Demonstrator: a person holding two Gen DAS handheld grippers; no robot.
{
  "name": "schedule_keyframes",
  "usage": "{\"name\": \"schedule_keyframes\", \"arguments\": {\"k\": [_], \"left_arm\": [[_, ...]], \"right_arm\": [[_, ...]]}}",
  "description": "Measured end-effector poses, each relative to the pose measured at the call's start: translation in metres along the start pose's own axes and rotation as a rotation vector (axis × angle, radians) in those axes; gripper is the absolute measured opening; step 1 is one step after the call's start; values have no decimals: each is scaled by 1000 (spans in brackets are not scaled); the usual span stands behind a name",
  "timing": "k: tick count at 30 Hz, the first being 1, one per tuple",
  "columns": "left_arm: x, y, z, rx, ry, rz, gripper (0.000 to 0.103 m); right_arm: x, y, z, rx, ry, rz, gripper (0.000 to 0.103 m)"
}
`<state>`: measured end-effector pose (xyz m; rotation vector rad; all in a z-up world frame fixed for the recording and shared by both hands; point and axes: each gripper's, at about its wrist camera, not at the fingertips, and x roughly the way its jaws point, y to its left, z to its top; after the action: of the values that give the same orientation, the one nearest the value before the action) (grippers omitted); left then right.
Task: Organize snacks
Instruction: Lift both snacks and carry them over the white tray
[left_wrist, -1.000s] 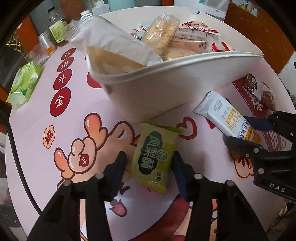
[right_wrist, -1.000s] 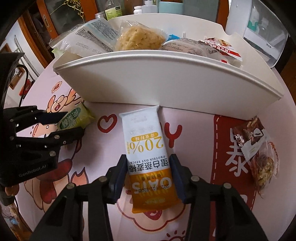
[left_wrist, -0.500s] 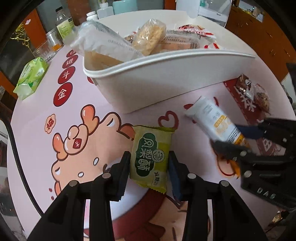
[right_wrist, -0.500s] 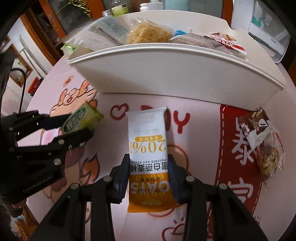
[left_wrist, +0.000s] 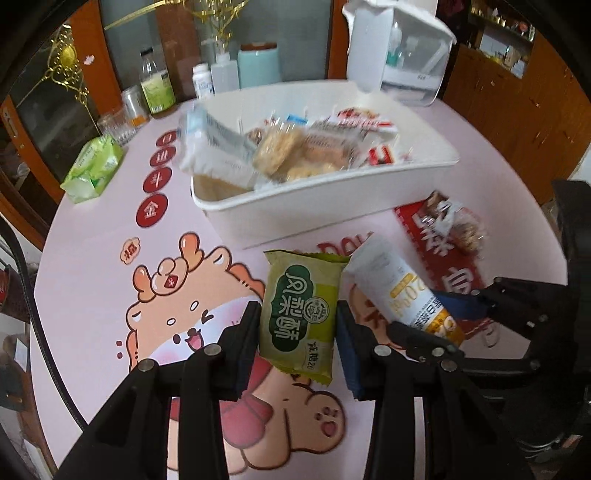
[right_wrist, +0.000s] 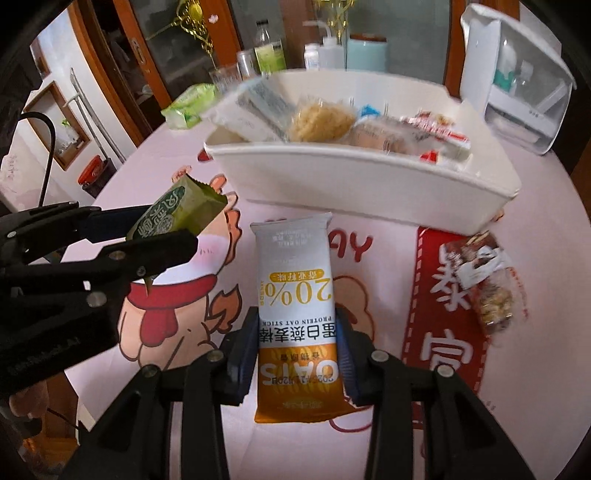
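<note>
I have both tools loaded and clear of the table (left_wrist: 92, 258), in front of the white bin (left_wrist: 325, 199), which I take as reference. My left gripper (left_wrist: 297, 332) has its jaws drawn in against the sides of the green pastry packet (left_wrist: 301, 314); the pads press on it, and in the right wrist view the packet hangs in the air, tilted, short of the bin's near-left corner. My right gripper (right_wrist: 297, 354) is likewise clamped on the lower, orange end of the oat bar (right_wrist: 295, 295), whose white end points toward the bin's near wall. Both sets of jaws have just been closing onto their packets. The bin holds a heap of wrapped snacks (left_wrist: 288, 151). A nut packet (right_wrist: 484, 273) lies on the table near the bin's near-right corner. A green tissue pack (left_wrist: 92, 170) lies to the bin's left, well apart, with bottles (left_wrist: 157, 86) beyond the bin.
</note>
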<state>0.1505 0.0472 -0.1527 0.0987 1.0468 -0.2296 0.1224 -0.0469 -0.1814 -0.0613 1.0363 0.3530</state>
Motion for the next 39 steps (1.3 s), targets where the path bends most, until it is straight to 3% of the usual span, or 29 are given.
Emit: {"name": "schedule_keyframes", "arguments": {"k": [9, 16, 21, 30, 39], "left_arm": [[-63, -13, 35, 7, -145, -20, 38], [-108, -17, 85, 28, -292, -1, 38], [-120, -17, 123, 18, -338, 32, 38], [-111, -20, 171, -1, -373, 53, 38], [-64, -14, 208, -54, -331, 60, 38]], "right_arm": [[-59, -12, 35, 11, -160, -34, 39], [-111, -30, 79, 25, -323, -103, 39], [-138, -41, 113, 44, -423, -137, 40], [-136, -60, 153, 105, -458, -156, 41], [-88, -86, 184, 166, -384, -176, 41]]}}
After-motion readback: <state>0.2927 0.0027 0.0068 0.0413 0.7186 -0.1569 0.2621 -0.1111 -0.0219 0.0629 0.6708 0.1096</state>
